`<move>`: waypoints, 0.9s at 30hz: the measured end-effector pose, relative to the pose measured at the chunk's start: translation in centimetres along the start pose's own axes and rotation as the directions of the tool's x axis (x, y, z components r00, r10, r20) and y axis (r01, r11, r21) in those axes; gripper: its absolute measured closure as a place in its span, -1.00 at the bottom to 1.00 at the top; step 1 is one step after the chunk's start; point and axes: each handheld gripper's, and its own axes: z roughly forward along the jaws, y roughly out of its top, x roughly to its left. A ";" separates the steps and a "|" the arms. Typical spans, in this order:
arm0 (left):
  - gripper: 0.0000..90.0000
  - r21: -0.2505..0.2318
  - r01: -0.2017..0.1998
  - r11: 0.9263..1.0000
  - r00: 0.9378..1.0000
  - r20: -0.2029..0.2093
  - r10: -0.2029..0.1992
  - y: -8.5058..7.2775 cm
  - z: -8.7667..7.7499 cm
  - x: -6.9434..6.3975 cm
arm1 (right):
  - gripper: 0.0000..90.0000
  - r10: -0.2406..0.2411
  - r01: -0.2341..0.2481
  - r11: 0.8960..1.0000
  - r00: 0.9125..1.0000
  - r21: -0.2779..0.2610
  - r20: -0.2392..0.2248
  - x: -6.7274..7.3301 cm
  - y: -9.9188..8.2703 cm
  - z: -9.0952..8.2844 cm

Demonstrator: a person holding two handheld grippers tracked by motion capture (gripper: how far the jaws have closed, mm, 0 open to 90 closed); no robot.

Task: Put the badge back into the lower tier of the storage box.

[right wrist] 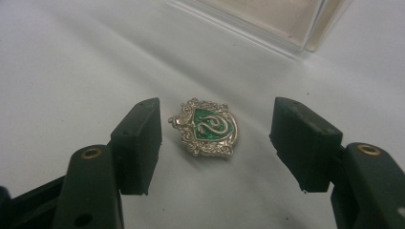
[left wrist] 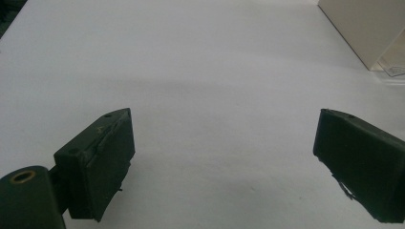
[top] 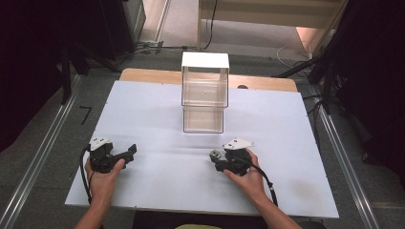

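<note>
Right hand-held gripper [right wrist: 217,143] spread around badge [right wrist: 206,127], not touching. Keep low, squeeze slowly on badge sides. Left hand-held gripper [left wrist: 224,162] spread, nothing inside.

White table sheet [top: 157,109] over a wooden top [top: 143,75]. Clear box [top: 204,118], open-fronted, mid-table; a second clear box [top: 205,78] with white top stacked on it. Grey floor [top: 43,124]; metal rails [top: 38,157] either side; cables [top: 291,55] beyond.

Table: white sheet [top: 157,105] on wooden top [top: 143,75].
Floor: grey [top: 47,124], metal rails [top: 33,162].
Sides: black curtains [top: 28,57].
</note>
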 end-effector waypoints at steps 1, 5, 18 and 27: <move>-0.85 -0.001 0.001 1.000 1.000 0.000 -0.001 0.0 0.0 0.0 | -0.22 -0.005 0.005 1.000 1.000 0.001 0.005 0.1 0.0 0.1; -0.85 0.000 0.002 1.000 1.000 -0.002 -0.002 0.0 0.0 0.0 | -0.11 -0.023 0.023 1.000 1.000 0.001 0.004 0.2 0.0 0.2; -0.85 0.000 0.004 1.000 1.000 0.000 -0.004 0.0 0.0 0.0 | 0.14 -0.072 0.072 0.997 0.997 0.011 0.006 0.7 -0.1 0.5; -0.85 0.000 0.004 1.000 1.000 0.000 -0.004 0.0 0.0 0.0 | 0.16 -0.091 0.091 0.996 0.996 0.019 0.019 0.7 -0.2 0.7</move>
